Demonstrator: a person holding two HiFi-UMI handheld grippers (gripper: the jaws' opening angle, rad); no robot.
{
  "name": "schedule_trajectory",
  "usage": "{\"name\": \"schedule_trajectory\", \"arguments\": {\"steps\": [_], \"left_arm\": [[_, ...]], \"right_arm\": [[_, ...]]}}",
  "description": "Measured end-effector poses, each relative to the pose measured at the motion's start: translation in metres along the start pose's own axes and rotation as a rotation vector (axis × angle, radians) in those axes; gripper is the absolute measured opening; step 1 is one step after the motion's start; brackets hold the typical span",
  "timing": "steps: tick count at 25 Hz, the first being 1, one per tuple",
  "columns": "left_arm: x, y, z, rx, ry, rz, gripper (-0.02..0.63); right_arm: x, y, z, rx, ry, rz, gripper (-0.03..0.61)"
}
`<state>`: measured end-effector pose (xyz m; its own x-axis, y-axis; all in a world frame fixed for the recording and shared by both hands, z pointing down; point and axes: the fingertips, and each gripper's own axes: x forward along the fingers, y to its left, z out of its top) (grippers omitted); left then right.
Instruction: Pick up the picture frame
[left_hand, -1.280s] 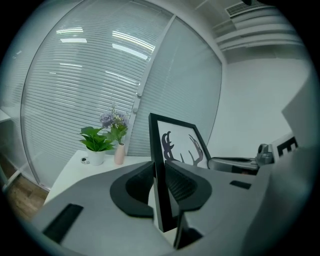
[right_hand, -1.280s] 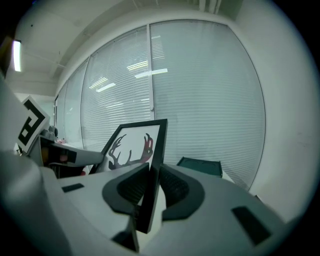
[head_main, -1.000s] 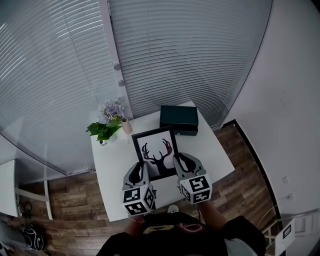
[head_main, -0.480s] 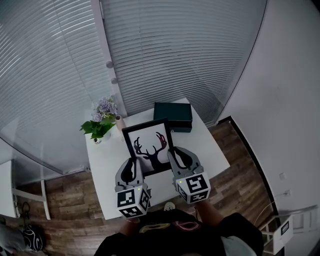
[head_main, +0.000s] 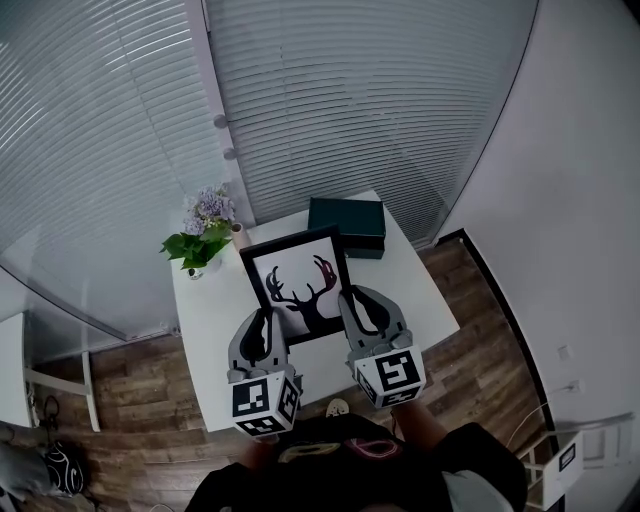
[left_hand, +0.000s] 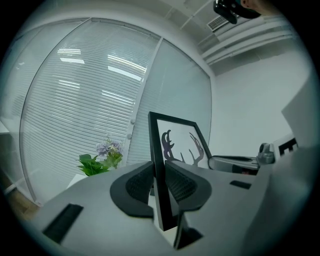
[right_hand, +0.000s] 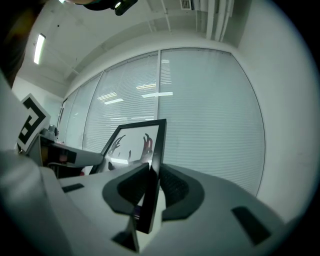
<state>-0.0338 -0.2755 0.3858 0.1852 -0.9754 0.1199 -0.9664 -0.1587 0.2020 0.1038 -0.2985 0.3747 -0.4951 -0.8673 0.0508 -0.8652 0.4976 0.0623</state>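
A black picture frame with a dark antler print on white is held up off the white table, tilted toward me. My left gripper is shut on its left edge, and my right gripper is shut on its right edge. In the left gripper view the picture frame stands edge-on between the ribbed pads of the left gripper. The right gripper view shows the picture frame clamped the same way between the pads of the right gripper.
A dark green box lies at the table's far right. A vase of green leaves and lilac flowers stands at the far left corner. White blinds cover the window behind; wood floor surrounds the table.
Both grippers have risen together with the frame, which now hangs higher above the table and stands steeper. The grip on both edges has stayed the same.
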Motion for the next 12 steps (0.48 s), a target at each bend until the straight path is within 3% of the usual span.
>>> {"name": "schedule_trajectory", "arguments": {"steps": [12], "left_arm": [[-0.008, -0.011, -0.002, -0.001, -0.011, 0.011, 0.081]], "right_arm": [[-0.011, -0.004, 0.004, -0.022, -0.029, 0.024, 0.074]]}}
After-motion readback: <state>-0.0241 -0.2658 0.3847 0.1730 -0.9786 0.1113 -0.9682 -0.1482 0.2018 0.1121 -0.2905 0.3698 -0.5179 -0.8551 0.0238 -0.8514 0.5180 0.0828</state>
